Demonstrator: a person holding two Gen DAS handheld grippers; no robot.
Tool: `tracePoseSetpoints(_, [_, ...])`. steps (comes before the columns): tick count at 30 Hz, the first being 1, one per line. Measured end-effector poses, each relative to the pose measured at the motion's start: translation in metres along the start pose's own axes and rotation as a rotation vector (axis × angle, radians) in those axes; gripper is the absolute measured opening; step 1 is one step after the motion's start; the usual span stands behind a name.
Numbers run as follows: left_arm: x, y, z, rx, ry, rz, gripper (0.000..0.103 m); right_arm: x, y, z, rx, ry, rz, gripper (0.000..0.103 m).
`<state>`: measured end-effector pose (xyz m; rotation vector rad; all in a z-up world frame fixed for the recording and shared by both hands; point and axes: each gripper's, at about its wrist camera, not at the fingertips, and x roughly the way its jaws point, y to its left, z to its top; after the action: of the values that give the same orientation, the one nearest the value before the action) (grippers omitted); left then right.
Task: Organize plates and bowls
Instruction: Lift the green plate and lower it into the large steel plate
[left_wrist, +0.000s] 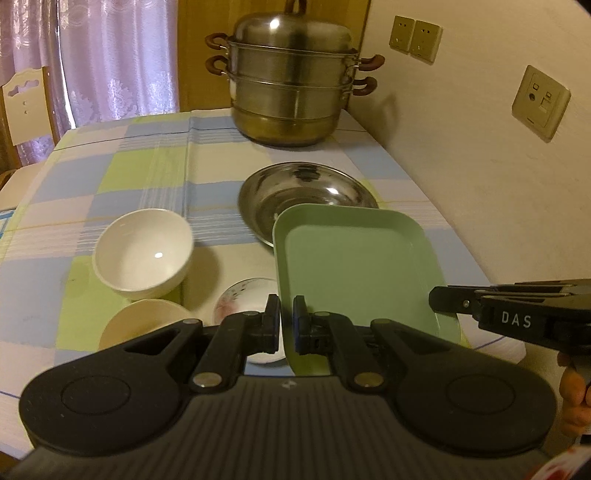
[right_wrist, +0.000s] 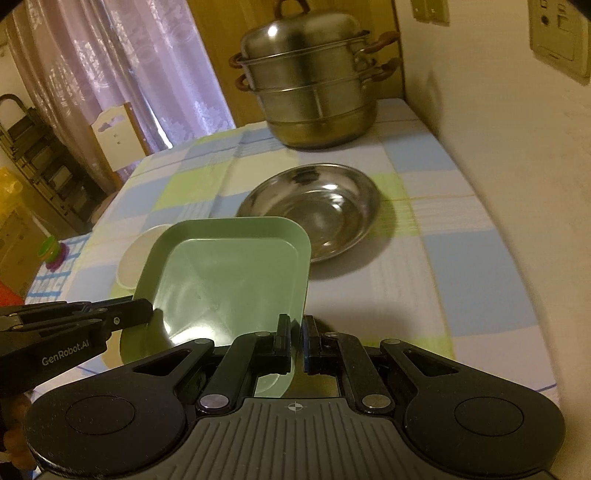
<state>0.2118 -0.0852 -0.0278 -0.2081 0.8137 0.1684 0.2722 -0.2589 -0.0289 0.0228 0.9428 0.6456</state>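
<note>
Covering the table (left_wrist: 155, 177) is a checked cloth; a steel steamer pot (left_wrist: 291, 81) is standing at the far end, a steel basin (left_wrist: 295, 195) nearer. I am gripping the green square plate (left_wrist: 351, 258) with both claws, left claw (left_wrist: 287, 325) and right claw (right_wrist: 296, 341) clenched on its near rim, beside the white bowl (left_wrist: 144, 254).

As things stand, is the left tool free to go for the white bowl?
Probably not yet: the left tool is shut on the green tray's rim, shared with the right tool. The white bowl itself sits unobstructed to its left.
</note>
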Motion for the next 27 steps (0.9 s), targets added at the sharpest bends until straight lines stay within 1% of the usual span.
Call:
tracePoseSetpoints(3, [0.011,-0.005,0.008,0.006,0.001,-0.002,0.006,0.005,-0.014,0.01,0.013,-0.001,-0.002,0.006])
tracePoseSetpoints(9, [0.044,-0.002,0.033,0.01,0.015,-0.024,0.006,0.026,-0.027,0.037,0.021,-0.013,-0.029,0.006])
tracePoseSetpoints(20, [0.121,0.017,0.097,0.039,0.041,-0.062,0.006,0.092,-0.042,0.089,0.076,-0.008,-0.09,0.006])
tracePoseSetpoints(23, [0.142,0.021,0.109,0.044,0.059,-0.072,0.006,0.11,-0.047,0.098,0.097,0.003,-0.1,0.006])
tracePoseSetpoints(27, [0.164,0.025,0.117,0.055,0.087,-0.078,0.006,0.127,-0.055,0.104,0.12,0.02,-0.114,0.006])
